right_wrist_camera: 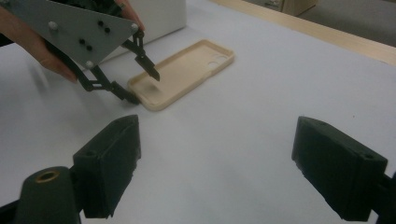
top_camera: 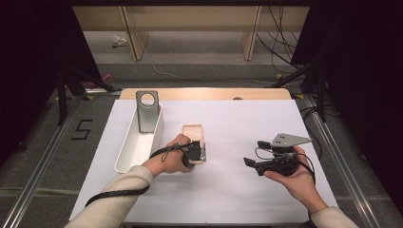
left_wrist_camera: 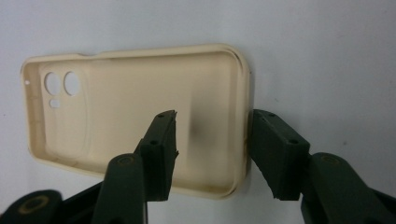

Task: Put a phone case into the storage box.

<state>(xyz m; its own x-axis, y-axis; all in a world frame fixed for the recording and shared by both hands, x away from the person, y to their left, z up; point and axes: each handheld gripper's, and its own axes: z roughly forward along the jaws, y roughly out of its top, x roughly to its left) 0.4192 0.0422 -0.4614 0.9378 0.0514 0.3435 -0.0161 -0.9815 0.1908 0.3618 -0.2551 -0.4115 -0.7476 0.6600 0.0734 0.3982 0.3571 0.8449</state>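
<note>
A cream phone case [top_camera: 194,133] lies open side up on the white table cover, with its camera holes at the far end. My left gripper [top_camera: 202,154] straddles the case's near end wall. In the left gripper view one jaw is inside the case [left_wrist_camera: 140,102] and the other stands just outside the rim. A gap shows on the inner side, so the left gripper [left_wrist_camera: 212,116] is open around the wall. The right gripper view shows the same straddle by the left gripper [right_wrist_camera: 144,87] on the case [right_wrist_camera: 182,72]. My right gripper [top_camera: 249,164] is held off to the right, open with nothing between its jaws [right_wrist_camera: 217,126].
A long white bin [top_camera: 126,152] lies left of the case. A grey metal plate with a round hole [top_camera: 147,111] stands in its far end. The white cover [top_camera: 237,190] spreads over the table, whose wooden far edge [top_camera: 204,93] shows beyond it.
</note>
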